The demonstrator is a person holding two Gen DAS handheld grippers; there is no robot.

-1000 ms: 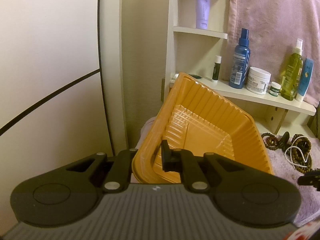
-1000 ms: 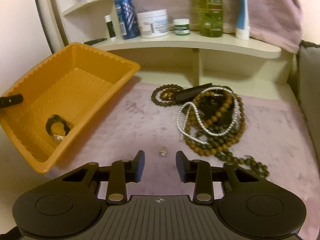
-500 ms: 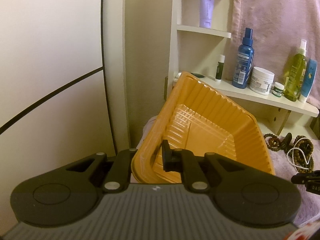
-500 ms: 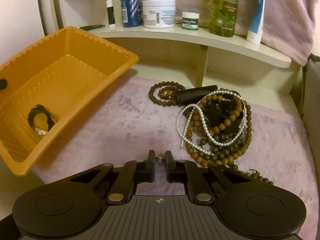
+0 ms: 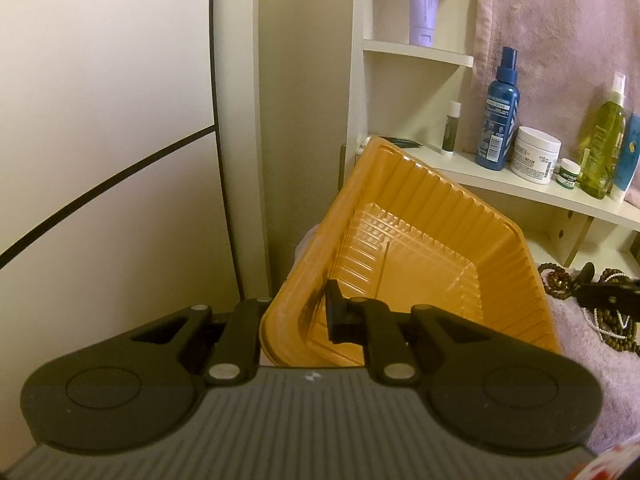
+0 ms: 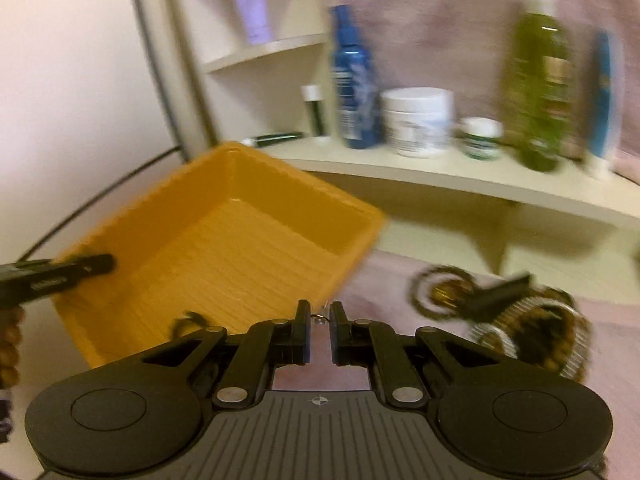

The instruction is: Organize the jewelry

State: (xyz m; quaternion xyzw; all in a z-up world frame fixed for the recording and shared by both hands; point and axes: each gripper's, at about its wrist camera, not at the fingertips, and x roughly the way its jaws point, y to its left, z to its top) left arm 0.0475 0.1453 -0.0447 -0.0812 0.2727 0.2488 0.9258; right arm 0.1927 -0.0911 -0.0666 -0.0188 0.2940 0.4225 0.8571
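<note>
An orange plastic tray (image 5: 420, 240) stands tilted on the pink cloth. My left gripper (image 5: 296, 314) is shut on its near wall, one finger inside and one outside. My right gripper (image 6: 320, 320) is shut on a small metal ring (image 6: 320, 317) and hangs just in front of the tray's (image 6: 224, 248) near corner. A dark piece of jewelry (image 6: 188, 320) lies in the tray's bottom. A heap of bead necklaces and a pearl string (image 6: 520, 320) rests on the cloth to the right, also seen as beads (image 5: 560, 280) in the left wrist view.
A cream shelf (image 6: 460, 176) behind carries a blue spray bottle (image 6: 352, 80), a white jar (image 6: 416, 120), a green bottle (image 6: 540, 92) and small pots. A pink towel (image 5: 560, 40) hangs above. A pale panel (image 5: 100, 120) closes off the left side.
My right gripper closed on the small ring on the cloth, lifted it and swung left toward the tray. The left gripper kept its hold on the tray.
</note>
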